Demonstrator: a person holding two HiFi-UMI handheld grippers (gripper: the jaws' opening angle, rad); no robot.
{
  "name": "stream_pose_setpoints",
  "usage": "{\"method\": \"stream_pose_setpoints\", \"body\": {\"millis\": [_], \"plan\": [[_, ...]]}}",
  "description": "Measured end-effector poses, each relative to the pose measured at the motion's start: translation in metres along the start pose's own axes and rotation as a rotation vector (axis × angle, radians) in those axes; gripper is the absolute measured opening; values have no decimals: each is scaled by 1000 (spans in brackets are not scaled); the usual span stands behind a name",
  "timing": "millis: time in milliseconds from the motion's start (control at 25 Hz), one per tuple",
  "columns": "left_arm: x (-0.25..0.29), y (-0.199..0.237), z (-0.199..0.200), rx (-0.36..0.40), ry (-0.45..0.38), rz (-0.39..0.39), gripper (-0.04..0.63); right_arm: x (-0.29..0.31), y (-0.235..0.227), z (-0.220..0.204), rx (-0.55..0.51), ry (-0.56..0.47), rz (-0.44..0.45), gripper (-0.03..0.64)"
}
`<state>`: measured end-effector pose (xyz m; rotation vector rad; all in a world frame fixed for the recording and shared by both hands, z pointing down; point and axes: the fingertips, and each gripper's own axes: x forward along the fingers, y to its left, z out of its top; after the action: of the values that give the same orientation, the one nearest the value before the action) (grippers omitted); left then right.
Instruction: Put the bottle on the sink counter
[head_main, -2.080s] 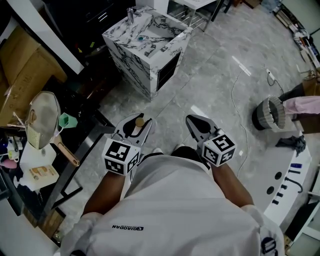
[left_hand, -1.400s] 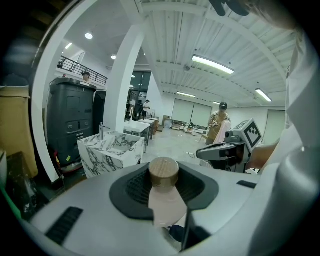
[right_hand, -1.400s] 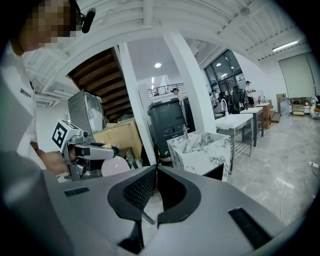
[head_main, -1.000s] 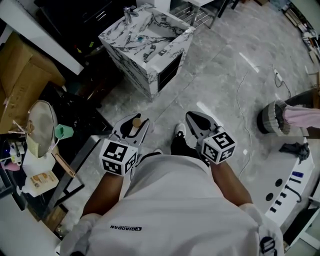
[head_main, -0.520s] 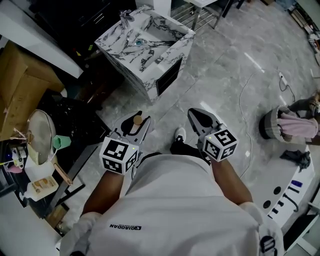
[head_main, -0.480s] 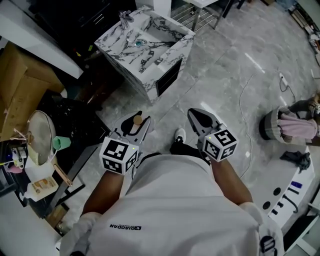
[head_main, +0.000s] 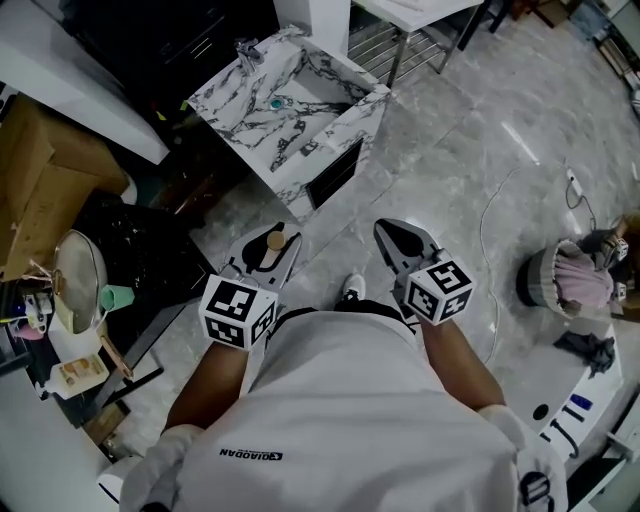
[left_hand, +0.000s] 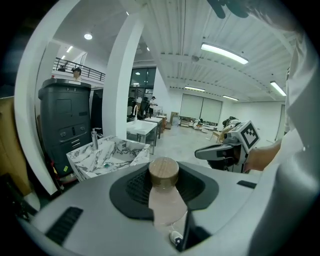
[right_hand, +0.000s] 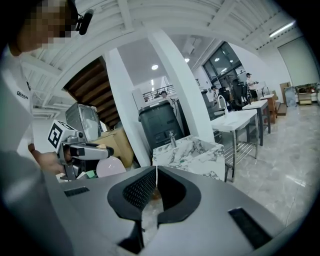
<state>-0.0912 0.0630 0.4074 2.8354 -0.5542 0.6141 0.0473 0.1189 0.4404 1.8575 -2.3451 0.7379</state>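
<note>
My left gripper (head_main: 270, 246) is shut on a pale pink bottle (left_hand: 166, 200) with a wooden-coloured cap (head_main: 276, 240); the cap (left_hand: 164, 172) stands up between the black jaws in the left gripper view. The marble sink counter (head_main: 290, 108) with its basin and tap stands ahead on the floor, a good step away, and shows as the marble sink counter (left_hand: 107, 155) at left. My right gripper (head_main: 393, 238) is shut with nothing in it, level with the left one; its tips (right_hand: 155, 172) touch, and the sink counter (right_hand: 192, 152) lies beyond them.
A dark cabinet (head_main: 180, 30) stands behind the sink. To the left are a cardboard box (head_main: 35, 190), a cluttered black shelf with a pan (head_main: 75, 280) and a green cup (head_main: 116, 297). A metal table (head_main: 400, 30) stands to the sink's right. A cable (head_main: 490, 240) and a basket (head_main: 545, 280) lie on the floor.
The sink counter has shifted up and left in the head view as the person steps along. Both grippers keep their pose; the bottle stays held in the left one.
</note>
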Motion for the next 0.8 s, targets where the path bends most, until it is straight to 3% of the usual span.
{"method": "stream_pose_setpoints", "body": {"millis": [520,800], "plan": [[59,-4,35,6,-2,64,133,0,-78,25,0,-5,28,41],[72,-6,44,-5,-11,72,133,-2,-89,31,4,1,33,41]]}}
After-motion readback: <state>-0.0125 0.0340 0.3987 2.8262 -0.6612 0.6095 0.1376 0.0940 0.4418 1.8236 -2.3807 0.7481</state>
